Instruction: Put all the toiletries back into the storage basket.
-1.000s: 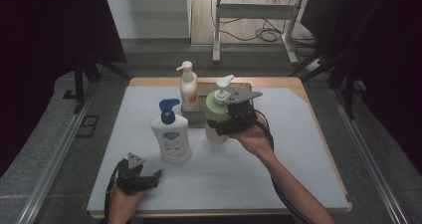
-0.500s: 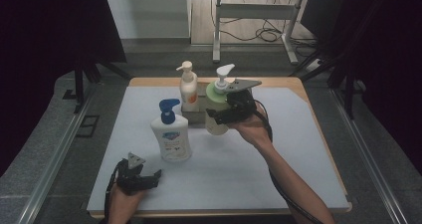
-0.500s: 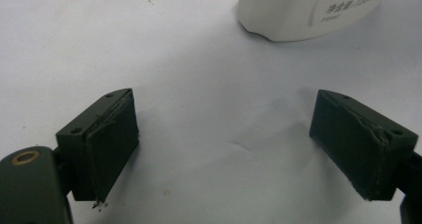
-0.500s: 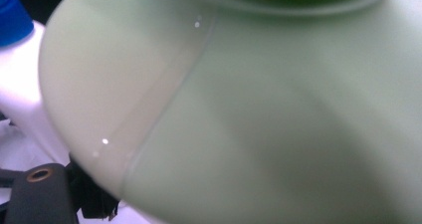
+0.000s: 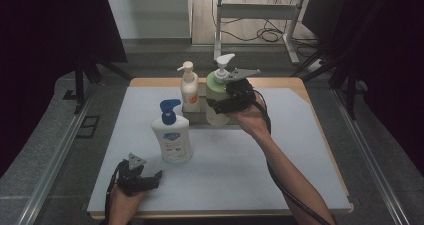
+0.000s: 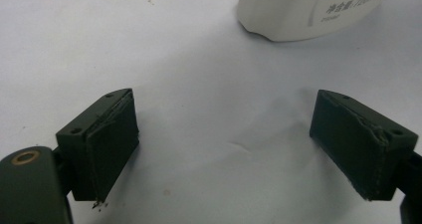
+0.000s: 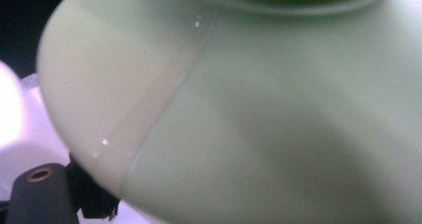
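Observation:
A pale green pump bottle [image 5: 215, 88] with a white pump head hangs a little above the table at the back, beside a cream bottle with an orange label [image 5: 189, 91]. My right gripper [image 5: 220, 105] is shut on the green bottle's body from the right. In the right gripper view the green bottle [image 7: 259, 114] is very close, and one black finger [image 7: 92, 204] presses on its lower left. My left gripper [image 5: 156, 177] rests open on the white mat near the front left. Its jaws [image 6: 224, 144] stand wide apart with nothing between them. A white bottle with a blue pump [image 5: 172, 137] stands just beyond it.
The white mat [image 5: 250, 160] covers a wooden table [image 5: 305, 92]. A low dark block [image 5: 196, 117] sits under the two back bottles. A metal stand and cables [image 5: 260, 32] are on the floor behind. The white bottle's base [image 6: 303, 10] is just ahead of the left jaws.
My right gripper has carried the green bottle up and towards the back of the table, closer to the orange-label bottle. The left gripper has stayed put.

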`<state>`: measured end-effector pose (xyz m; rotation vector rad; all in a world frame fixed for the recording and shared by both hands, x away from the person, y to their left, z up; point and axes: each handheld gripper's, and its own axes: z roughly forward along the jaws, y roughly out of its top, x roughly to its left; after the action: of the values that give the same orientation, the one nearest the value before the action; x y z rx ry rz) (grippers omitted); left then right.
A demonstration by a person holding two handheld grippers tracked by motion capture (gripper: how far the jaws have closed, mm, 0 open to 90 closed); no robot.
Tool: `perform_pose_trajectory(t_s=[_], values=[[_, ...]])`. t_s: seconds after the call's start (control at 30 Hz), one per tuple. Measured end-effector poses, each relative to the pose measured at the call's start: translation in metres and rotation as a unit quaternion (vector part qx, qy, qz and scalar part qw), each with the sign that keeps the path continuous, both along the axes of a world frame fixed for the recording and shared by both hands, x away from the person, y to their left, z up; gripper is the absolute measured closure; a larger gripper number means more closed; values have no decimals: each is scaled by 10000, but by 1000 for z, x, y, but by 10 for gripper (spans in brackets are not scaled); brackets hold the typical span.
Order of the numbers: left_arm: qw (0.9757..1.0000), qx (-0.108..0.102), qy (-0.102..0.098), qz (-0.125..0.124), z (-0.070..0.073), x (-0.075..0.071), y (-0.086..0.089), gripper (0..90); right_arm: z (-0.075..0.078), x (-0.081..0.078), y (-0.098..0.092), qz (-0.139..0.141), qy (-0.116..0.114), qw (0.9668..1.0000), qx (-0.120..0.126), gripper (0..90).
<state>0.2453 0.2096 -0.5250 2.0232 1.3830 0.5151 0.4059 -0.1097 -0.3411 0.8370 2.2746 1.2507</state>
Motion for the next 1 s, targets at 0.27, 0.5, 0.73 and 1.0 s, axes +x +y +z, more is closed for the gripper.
perform_pose_trajectory(t_s=[0.27,0.5,0.73,1.0], values=[[10000,2,0,0,0,0,0,115,0,12,4,-153,-51,9999,-54,124],[10000,0,-1,0,0,0,0,115,0,24,5,-300,-67,9995,-57,124],[10000,2,1,-4,0,0,0,115,-1,33,5,-418,-101,9991,-49,124],[10000,-4,9,3,0,0,0,115,-2,44,5,-496,-164,9986,-92,124]])
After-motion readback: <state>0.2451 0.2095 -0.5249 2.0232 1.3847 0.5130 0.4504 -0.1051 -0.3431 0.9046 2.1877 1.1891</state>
